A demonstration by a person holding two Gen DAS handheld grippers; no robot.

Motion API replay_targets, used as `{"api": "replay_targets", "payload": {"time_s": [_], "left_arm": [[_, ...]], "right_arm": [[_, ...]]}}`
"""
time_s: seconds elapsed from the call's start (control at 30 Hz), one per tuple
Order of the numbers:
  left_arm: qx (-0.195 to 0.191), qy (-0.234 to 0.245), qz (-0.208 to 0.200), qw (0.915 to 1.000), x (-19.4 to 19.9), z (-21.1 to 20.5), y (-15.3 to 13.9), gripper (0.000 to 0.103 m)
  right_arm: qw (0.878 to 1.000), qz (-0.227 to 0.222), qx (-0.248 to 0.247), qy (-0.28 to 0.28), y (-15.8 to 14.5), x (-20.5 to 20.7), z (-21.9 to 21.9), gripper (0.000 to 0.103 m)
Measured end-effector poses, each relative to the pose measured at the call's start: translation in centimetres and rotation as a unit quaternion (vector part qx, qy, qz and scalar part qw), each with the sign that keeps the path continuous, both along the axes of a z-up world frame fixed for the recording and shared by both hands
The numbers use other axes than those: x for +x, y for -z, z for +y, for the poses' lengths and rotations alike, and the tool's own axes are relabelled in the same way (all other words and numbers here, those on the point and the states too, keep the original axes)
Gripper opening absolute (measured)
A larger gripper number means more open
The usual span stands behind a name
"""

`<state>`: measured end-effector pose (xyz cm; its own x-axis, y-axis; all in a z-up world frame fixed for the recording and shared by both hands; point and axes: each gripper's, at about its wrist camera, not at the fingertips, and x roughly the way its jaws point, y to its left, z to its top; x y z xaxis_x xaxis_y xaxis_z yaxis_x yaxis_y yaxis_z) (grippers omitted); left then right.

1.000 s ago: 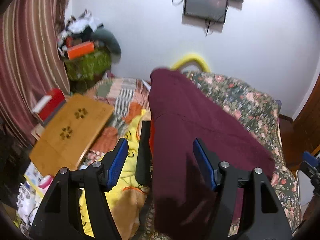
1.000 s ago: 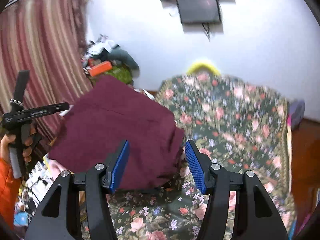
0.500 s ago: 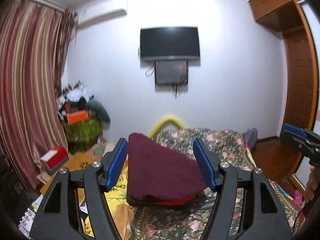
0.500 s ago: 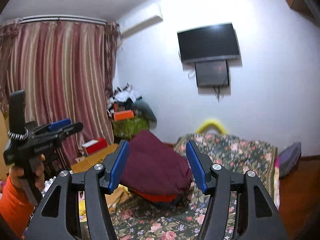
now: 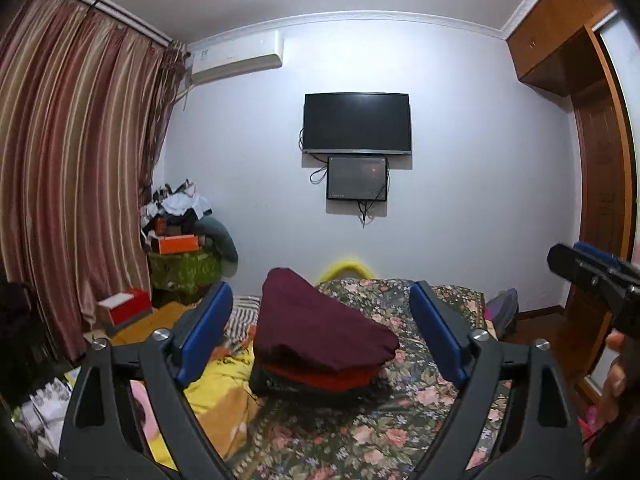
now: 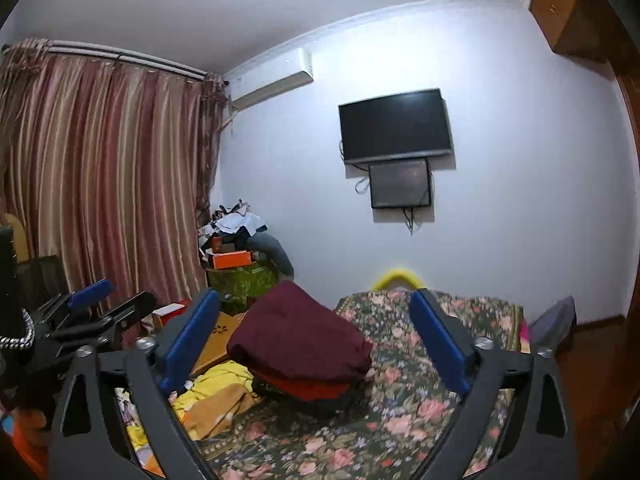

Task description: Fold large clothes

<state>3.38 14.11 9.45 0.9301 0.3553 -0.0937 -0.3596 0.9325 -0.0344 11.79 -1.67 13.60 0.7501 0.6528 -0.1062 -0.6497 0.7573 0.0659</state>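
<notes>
Left gripper (image 5: pixel 320 336) and right gripper (image 6: pixel 314 340): jaws just spread wide, nothing between them. Folded maroon garment (image 5: pixel 316 328) lies atop red and dark clothes on floral bedspread (image 5: pixel 400 412), well ahead of both.

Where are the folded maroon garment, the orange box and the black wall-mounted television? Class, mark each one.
Folded maroon garment (image 5: pixel 316 332): left wrist view, on its top layer.
Orange box (image 5: pixel 179 243): left wrist view, on its front face.
Black wall-mounted television (image 6: pixel 395 124): right wrist view, on the middle of its screen.
</notes>
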Motion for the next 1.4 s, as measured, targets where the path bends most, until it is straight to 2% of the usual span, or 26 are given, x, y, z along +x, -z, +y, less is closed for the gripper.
{"api": "replay_targets", "payload": {"time_s": [0.1, 0.83, 1.4], "left_arm": [[0.002, -0.012, -0.001, 0.9999, -0.6, -0.3, 0.4, 0.095], [0.005, -0.015, 0.008, 0.9998, -0.5, -0.9, 2.0, 0.097], [0.005, -0.014, 0.019, 0.9997, 0.4, -1.0, 2.3, 0.097]], "right_arm": [[1.0, -0.006, -0.006, 0.022, 0.3, 0.1, 0.6, 0.103], [0.999, 0.009, -0.034, 0.017, 2.0, -0.4, 0.0, 0.103], [0.999, 0.019, -0.043, 0.017, 2.0, -0.4, -0.1, 0.103]]}}
